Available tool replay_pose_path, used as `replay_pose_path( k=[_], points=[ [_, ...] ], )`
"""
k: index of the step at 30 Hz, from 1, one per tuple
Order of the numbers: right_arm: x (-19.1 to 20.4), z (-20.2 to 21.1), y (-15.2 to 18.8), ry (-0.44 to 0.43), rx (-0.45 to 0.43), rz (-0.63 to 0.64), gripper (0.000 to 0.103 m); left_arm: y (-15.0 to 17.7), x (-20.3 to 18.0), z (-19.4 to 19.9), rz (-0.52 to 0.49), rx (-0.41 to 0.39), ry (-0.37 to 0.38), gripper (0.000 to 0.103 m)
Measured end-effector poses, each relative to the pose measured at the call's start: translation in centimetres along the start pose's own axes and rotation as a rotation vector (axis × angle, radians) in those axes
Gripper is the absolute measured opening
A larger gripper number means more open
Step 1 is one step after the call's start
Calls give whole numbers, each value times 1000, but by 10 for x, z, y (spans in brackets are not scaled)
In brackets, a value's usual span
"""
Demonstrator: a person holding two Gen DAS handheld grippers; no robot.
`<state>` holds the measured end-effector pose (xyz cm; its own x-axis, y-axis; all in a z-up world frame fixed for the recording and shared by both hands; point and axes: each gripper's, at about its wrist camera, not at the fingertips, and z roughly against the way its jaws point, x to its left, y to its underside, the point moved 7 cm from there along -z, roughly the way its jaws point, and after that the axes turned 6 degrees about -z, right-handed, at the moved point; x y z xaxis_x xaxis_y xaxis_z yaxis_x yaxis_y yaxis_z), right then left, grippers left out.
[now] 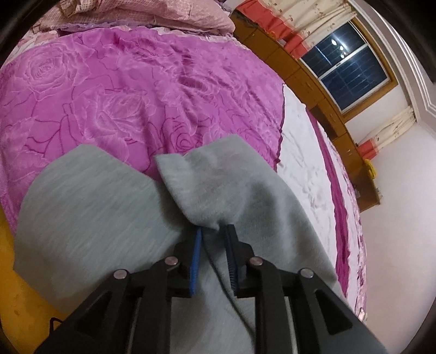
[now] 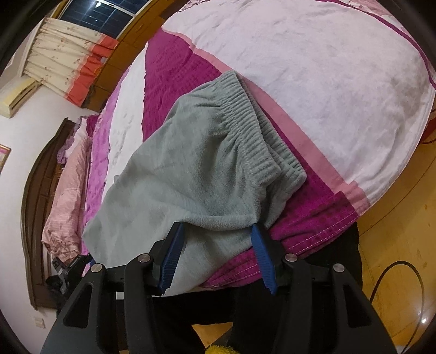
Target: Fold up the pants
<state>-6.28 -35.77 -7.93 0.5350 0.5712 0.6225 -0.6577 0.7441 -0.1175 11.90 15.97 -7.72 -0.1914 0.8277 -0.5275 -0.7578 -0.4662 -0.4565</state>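
Note:
Grey fleece pants (image 1: 98,207) lie on the pink rose-pattern bedspread (image 1: 109,89) at the bed's near edge. In the left wrist view a folded-over flap (image 1: 201,188) of them rests just past my left gripper (image 1: 214,231), whose blue pads stand a little apart without pinching the cloth. In the right wrist view the pants (image 2: 177,174) show their ribbed elastic waistband (image 2: 245,128) at the far end. My right gripper (image 2: 216,231) has its jaws wide, with the cloth's near edge lying loose between and over its fingertips (image 2: 257,234).
A white quilt (image 2: 327,68) covers the bed beyond the waistband. Pillows (image 1: 136,13) lie at the headboard. A wooden ledge (image 1: 321,89), a window and curtains run along the far side. Yellow floor (image 2: 395,245) with a black cable (image 2: 392,269) lies below the bed's edge.

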Motion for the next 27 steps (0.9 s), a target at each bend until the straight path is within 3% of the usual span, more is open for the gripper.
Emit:
replay_pose_path(
  k=[4,7,13,16,18,19,21,27],
  points=[
    [0,5,-2,5,-23,6,44,-4,-1,-3,10,-15,26,18],
    [-1,8,-8,3,-54,-4,44,-6,-5,-2,-45,-8,5,6],
    [-6,6,-22,10,-92,-27,44,-9,-20,23,-108,-51,0,4],
    [-3,10,-27,19,-104,-12,31,-12,-25,42,-119,-73,8,4],
    [-2,15,-29,32,-117,5,11,-14,-30,59,-136,-95,8,4],
    [0,20,-32,27,-129,16,8,-16,-32,68,-147,-106,6,4],
    [5,35,-39,22,-167,43,2,-16,-36,84,-163,-126,6,4],
    [26,69,-49,-9,-241,158,0,-6,-32,127,-190,-150,-24,4]
  ],
)
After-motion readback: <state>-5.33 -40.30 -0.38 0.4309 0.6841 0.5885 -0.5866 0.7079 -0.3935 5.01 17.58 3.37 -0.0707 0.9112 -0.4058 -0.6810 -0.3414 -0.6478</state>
